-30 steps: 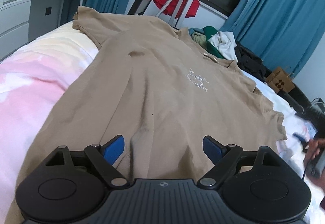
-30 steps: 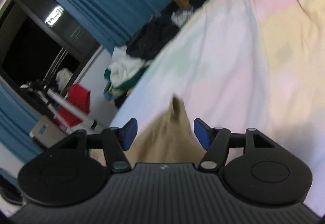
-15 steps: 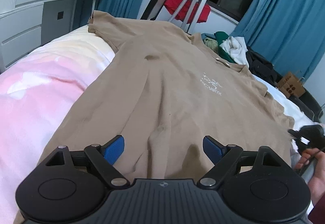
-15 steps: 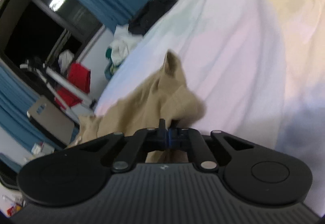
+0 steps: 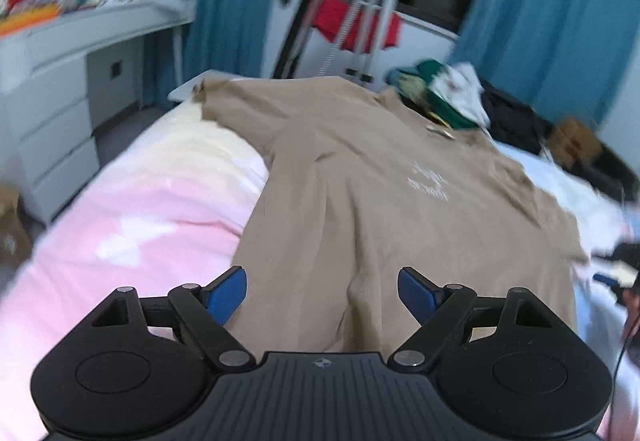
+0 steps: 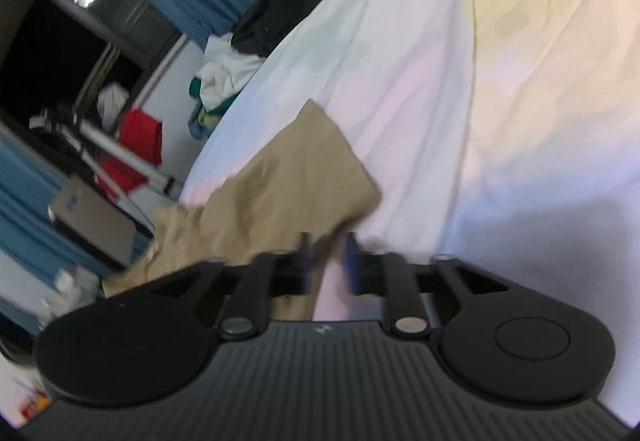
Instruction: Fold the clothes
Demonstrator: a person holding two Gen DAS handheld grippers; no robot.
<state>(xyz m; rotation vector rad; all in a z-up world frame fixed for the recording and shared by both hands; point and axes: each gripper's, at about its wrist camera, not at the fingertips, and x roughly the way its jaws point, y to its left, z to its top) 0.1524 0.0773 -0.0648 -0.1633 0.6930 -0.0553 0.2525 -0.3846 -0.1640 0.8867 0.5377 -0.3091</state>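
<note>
A tan T-shirt (image 5: 360, 177) with a small white chest print lies spread face up on the pastel bedsheet (image 5: 152, 209). My left gripper (image 5: 322, 293) is open and empty, just above the shirt's near hem. In the right wrist view, the shirt's sleeve (image 6: 288, 177) lies flat on the sheet just beyond my right gripper (image 6: 326, 261). Its blue pads stand a small gap apart with nothing between them. The right gripper also shows at the left wrist view's right edge (image 5: 624, 277).
A white dresser (image 5: 52, 89) stands left of the bed. A drying rack with red cloth (image 5: 356, 21) and a clothes pile (image 5: 448, 93) stand beyond the bed. Blue curtains hang behind. A cardboard box (image 5: 572, 141) sits at the far right.
My right gripper closed on the sleeve, pulled it outward flat, and has now parted its pads, letting the sleeve go. My left gripper rose and drew back, staying open.
</note>
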